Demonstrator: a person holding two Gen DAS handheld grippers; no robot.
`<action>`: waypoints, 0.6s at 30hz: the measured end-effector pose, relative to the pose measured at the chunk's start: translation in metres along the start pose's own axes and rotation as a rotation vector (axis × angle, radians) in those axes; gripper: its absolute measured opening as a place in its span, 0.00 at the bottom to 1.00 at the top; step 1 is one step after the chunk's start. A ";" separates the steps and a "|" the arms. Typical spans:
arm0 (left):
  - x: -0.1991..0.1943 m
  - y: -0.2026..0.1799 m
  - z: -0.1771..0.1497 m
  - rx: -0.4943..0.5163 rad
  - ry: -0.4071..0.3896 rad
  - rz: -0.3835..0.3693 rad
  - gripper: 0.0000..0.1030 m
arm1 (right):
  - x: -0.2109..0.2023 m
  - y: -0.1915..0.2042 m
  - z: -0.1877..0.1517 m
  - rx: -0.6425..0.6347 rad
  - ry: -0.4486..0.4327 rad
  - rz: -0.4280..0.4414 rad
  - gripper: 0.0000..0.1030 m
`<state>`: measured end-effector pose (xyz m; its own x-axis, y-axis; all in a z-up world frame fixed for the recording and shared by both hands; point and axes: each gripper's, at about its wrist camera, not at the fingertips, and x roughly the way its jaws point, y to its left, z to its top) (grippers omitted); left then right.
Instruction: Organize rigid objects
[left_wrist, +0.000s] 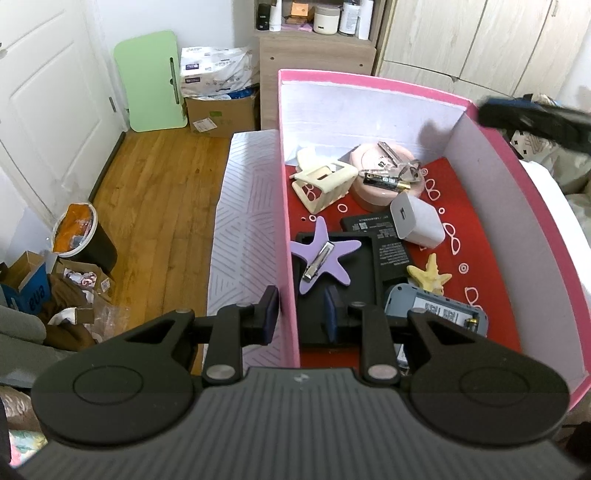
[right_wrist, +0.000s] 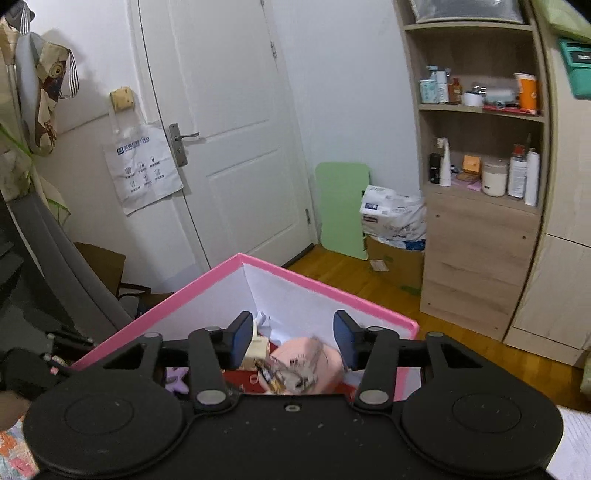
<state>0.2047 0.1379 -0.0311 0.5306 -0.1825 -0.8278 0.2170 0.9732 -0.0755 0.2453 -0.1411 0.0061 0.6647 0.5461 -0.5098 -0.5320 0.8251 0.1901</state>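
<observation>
A pink box (left_wrist: 369, 79) with a red patterned floor holds the objects: a purple star (left_wrist: 325, 254) with a metal clip on it, a white charger (left_wrist: 417, 219), a pink round case (left_wrist: 384, 173) with a battery on top, a cream holder (left_wrist: 325, 181), a yellow starfish (left_wrist: 432, 277) and a grey device (left_wrist: 436, 312). My left gripper (left_wrist: 301, 314) straddles the box's left wall, one finger on each side, clamped on it. My right gripper (right_wrist: 293, 338) is open and empty above the box (right_wrist: 325, 284), over the pink case (right_wrist: 306, 360); it shows blurred in the left view (left_wrist: 535, 118).
A white striped lid or board (left_wrist: 243, 229) lies beside the box on the left. The wooden floor has a bin (left_wrist: 79, 232), cardboard boxes (left_wrist: 221, 114) and a green board (left_wrist: 151, 81). A shelf unit (right_wrist: 480, 184) and a door (right_wrist: 229, 129) stand behind.
</observation>
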 end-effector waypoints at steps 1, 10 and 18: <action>0.000 0.000 0.000 -0.003 -0.001 0.006 0.23 | -0.009 0.000 -0.004 0.007 -0.006 0.000 0.56; -0.005 -0.009 0.005 0.006 0.086 0.031 0.27 | -0.071 0.003 -0.013 0.002 -0.063 -0.056 0.72; -0.059 -0.035 -0.008 -0.051 0.021 0.060 0.81 | -0.102 0.032 -0.041 0.034 -0.143 -0.103 1.00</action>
<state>0.1593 0.1155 0.0159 0.5240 -0.1213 -0.8430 0.1430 0.9883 -0.0534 0.1389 -0.1768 0.0299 0.7839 0.4712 -0.4043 -0.4405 0.8810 0.1727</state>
